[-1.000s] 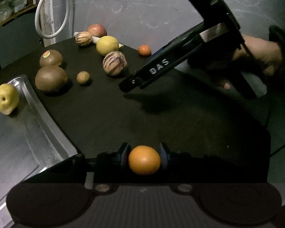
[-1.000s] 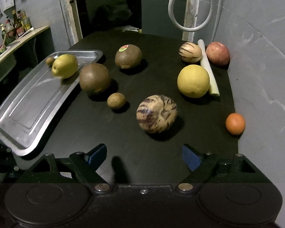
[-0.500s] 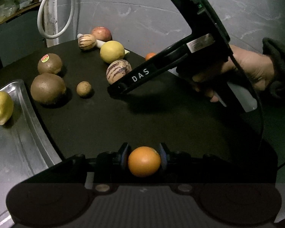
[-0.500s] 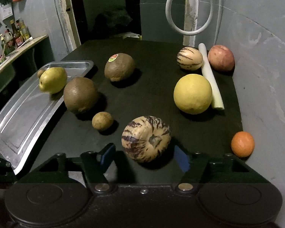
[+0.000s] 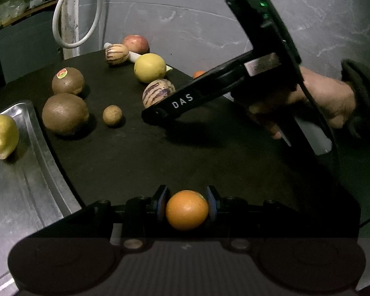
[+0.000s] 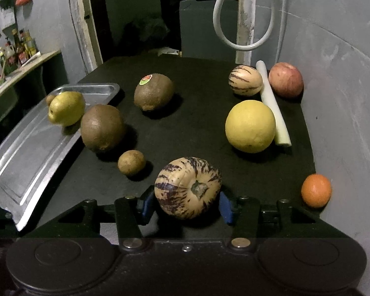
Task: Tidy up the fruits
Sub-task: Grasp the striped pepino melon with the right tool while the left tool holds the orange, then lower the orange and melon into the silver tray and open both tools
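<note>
My left gripper (image 5: 186, 204) is shut on a small orange (image 5: 187, 209), held above the black tabletop (image 5: 209, 162) near the steel tray (image 5: 17, 192). My right gripper (image 6: 187, 204) is closing around a striped melon (image 6: 188, 187) that rests on the table; both blue pads (image 6: 225, 208) meet its sides. In the left wrist view a hand (image 5: 328, 103) holds that gripper beside the same melon (image 5: 157, 91). A yellow pear (image 6: 66, 108) lies on the tray (image 6: 32, 153).
On the table lie two brown kiwis (image 6: 102, 128) (image 6: 153, 95), a small brown fruit (image 6: 131, 162), a yellow citrus (image 6: 250, 126), a second striped melon (image 6: 245, 80), a red apple (image 6: 285, 80), a white stalk (image 6: 273, 106) and another orange (image 6: 316, 190). The grey wall (image 6: 345, 98) runs along the right edge.
My right gripper moved forward around the striped melon and its jaws narrowed from wide open to the melon's sides. The left gripper kept its grip on the orange and stayed put.
</note>
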`<state>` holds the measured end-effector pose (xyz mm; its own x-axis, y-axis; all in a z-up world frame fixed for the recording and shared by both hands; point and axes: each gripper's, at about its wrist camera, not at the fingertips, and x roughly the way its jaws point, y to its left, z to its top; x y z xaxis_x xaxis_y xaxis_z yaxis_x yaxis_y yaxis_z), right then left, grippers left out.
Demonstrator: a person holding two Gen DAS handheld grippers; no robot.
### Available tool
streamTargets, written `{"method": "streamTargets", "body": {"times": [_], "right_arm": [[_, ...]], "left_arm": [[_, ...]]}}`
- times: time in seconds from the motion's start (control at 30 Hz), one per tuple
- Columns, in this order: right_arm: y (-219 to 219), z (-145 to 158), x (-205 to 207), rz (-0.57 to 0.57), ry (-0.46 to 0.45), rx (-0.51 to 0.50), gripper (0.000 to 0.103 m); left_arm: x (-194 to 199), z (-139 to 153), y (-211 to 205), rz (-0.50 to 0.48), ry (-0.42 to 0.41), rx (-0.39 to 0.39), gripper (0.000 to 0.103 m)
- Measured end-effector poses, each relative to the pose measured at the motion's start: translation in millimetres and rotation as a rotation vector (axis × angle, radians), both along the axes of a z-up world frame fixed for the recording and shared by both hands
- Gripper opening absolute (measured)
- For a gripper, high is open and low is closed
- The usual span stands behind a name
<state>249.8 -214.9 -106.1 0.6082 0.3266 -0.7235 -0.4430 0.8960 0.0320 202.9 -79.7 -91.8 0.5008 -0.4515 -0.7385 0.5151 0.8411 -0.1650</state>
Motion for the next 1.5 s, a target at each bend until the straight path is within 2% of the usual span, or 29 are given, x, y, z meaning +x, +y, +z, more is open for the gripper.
{"method": "streamTargets", "body": {"times": [0.3, 0.53, 0.7, 0.97, 1.23, 1.5], "right_arm": [[-5.1, 13.7, -23.9, -0.045, -0.026, 0.052, 0.053], [-3.8, 26.1, -38.7, -0.087, -0.047, 0.067, 0.053], [5.4, 34.9, -47.6, -0.110, -0.063, 0.074, 0.053], [42.1, 42.9, -62.4, -0.100, -0.074, 0.079, 0.053], [94.4, 40.6, -72.1, -0.064, -0.060, 0.096, 0.053], [145.9, 31.0, -67.6, -0.062, -0.051, 0.115, 0.053]], "left_arm": [[0.8, 3.3, 8.6, 0.034, 0.038, -0.026, 0.036], [-6.8, 19.0, 21.3, 0.044, 0.007, -0.064, 0.036], [-9.6, 32.3, 41.9, 0.095, -0.014, -0.093, 0.036], [-8.2, 46.4, 100.1, 0.257, -0.026, -0.133, 0.036], [5.4, 48.5, 163.2, 0.402, -0.036, -0.131, 0.036], [31.3, 43.7, 217.1, 0.488, -0.001, -0.122, 0.036]]}}
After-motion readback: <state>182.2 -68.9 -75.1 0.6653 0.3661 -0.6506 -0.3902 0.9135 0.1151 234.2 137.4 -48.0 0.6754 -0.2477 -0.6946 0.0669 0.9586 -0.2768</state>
